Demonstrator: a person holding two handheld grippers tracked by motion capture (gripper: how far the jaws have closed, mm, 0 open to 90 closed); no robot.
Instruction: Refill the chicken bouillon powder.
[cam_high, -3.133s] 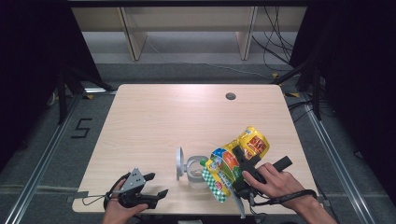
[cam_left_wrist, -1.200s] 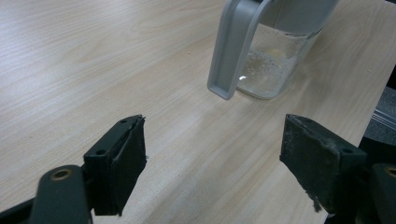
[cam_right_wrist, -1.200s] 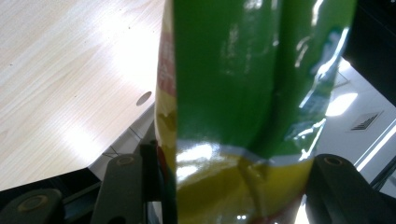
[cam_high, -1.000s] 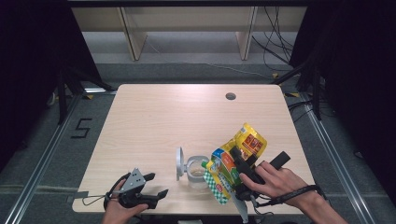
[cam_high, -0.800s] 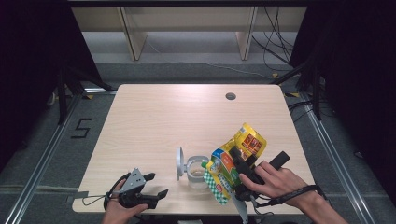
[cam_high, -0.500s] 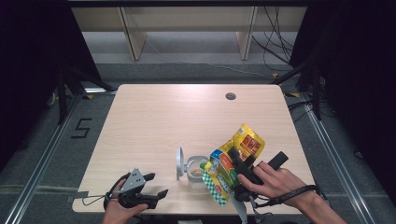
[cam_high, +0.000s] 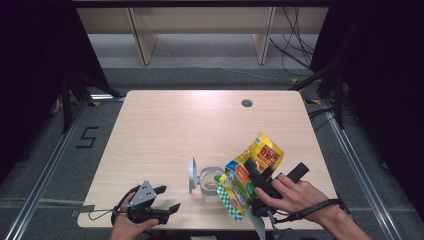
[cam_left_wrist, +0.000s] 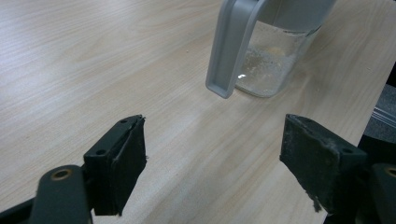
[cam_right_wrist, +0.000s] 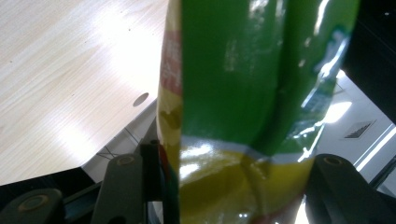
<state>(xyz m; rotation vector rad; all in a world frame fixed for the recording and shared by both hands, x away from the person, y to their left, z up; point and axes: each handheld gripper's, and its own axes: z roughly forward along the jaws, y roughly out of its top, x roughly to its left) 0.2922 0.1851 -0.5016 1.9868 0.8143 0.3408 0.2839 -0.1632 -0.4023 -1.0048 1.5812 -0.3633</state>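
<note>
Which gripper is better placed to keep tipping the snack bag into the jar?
Right: the right gripper already clamps the snack bag tilted over the jar; the left gripper rests open, aside.

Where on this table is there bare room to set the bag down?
The whole far half of the table is bare, up to the cable hole, and the left side beyond the left gripper. The near right is crowded: jar, bag, right gripper.

Left tool (cam_high: 167, 199) agape, right tool (cam_high: 250, 187) clamped.
</note>
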